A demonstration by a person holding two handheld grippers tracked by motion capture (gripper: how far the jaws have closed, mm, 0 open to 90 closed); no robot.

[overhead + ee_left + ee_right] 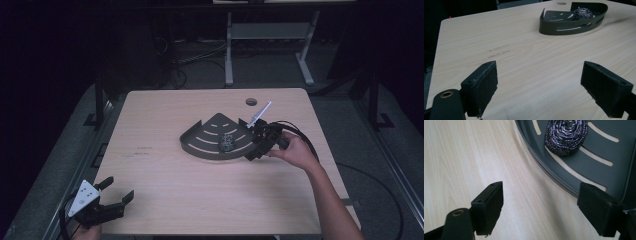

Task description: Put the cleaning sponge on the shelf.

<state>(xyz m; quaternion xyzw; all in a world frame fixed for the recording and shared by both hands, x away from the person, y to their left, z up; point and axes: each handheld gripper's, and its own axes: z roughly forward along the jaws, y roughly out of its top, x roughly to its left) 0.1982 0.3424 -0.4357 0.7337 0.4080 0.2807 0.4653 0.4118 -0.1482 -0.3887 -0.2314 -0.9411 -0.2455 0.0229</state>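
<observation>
Scourer [566,137] in tray [614,170], just past right tongs [540,207], gaping, maybe touching rim. Left tongs [539,87] wide, well apart, bench [165,175] corner.

No text, label, brand, number or sign readable anywhere. Faint dark scuff marks on the left part of the wooden surface [150,150], too small and blurred to make out as writing. Nothing printed on the dark slotted corner tray [200,145], nor on the grey three-cornered plate [84,196] atop the left gripper [116,192].
</observation>
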